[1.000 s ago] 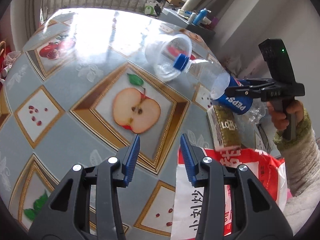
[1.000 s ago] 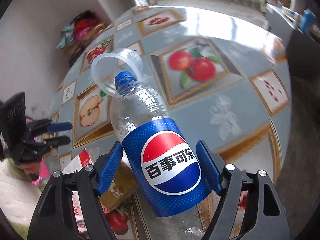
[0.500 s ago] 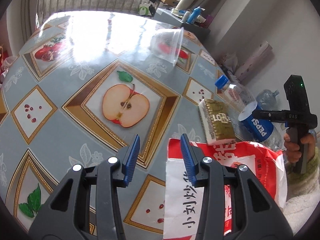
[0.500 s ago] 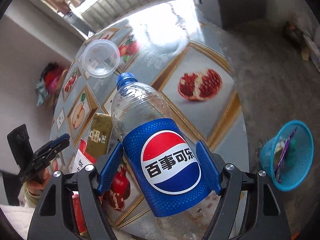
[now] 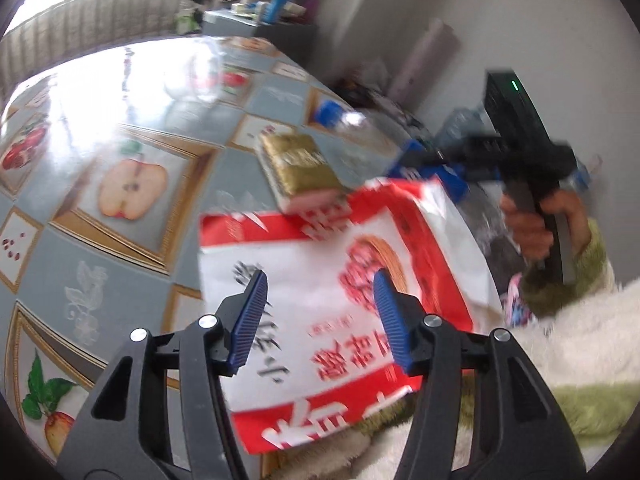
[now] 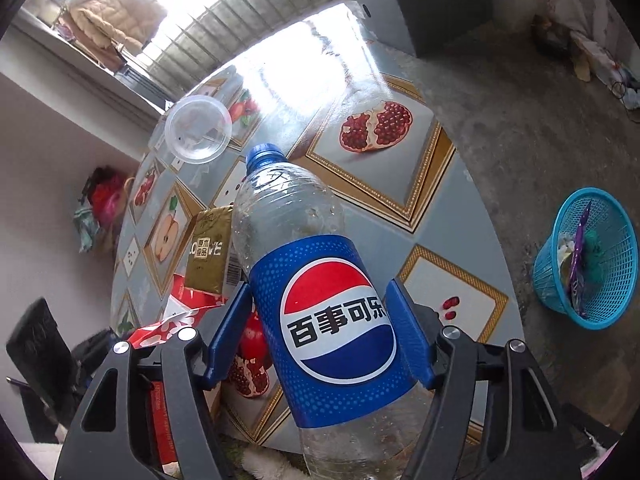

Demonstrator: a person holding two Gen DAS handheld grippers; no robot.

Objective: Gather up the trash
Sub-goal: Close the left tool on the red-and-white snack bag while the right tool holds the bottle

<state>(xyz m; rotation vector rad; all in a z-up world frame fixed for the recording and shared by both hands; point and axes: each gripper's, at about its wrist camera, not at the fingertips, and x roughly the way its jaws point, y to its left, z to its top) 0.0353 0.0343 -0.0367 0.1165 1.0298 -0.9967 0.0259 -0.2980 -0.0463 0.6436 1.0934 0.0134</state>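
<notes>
The clear plastic Pepsi bottle with a blue label and blue cap [image 6: 320, 280] is gripped around its labelled middle by the right gripper [image 6: 324, 332], whose blue pads press both sides of the label while the jaws are closing further. The bottle's long axis runs straight away from the gripper, cap end leading, pointing toward the round table with a fruit-pattern cloth [image 6: 400, 208]; its base end hangs off the table's near edge.

On the table beyond the cap lies one clear plastic cup [image 6: 198, 129] on its side, mouth toward the camera. Left of the bottle on the table lies one gold flat packet [image 6: 208, 254], and nearer than that one red-and-white paper bag with printed characters [image 5: 320, 304]. The left gripper [image 5: 318, 316] hovers over this bag, its jaws opening with nothing pinched between the pads.

On the floor right of the table stands one blue plastic mesh basket [image 6: 552, 272] holding scraps.
</notes>
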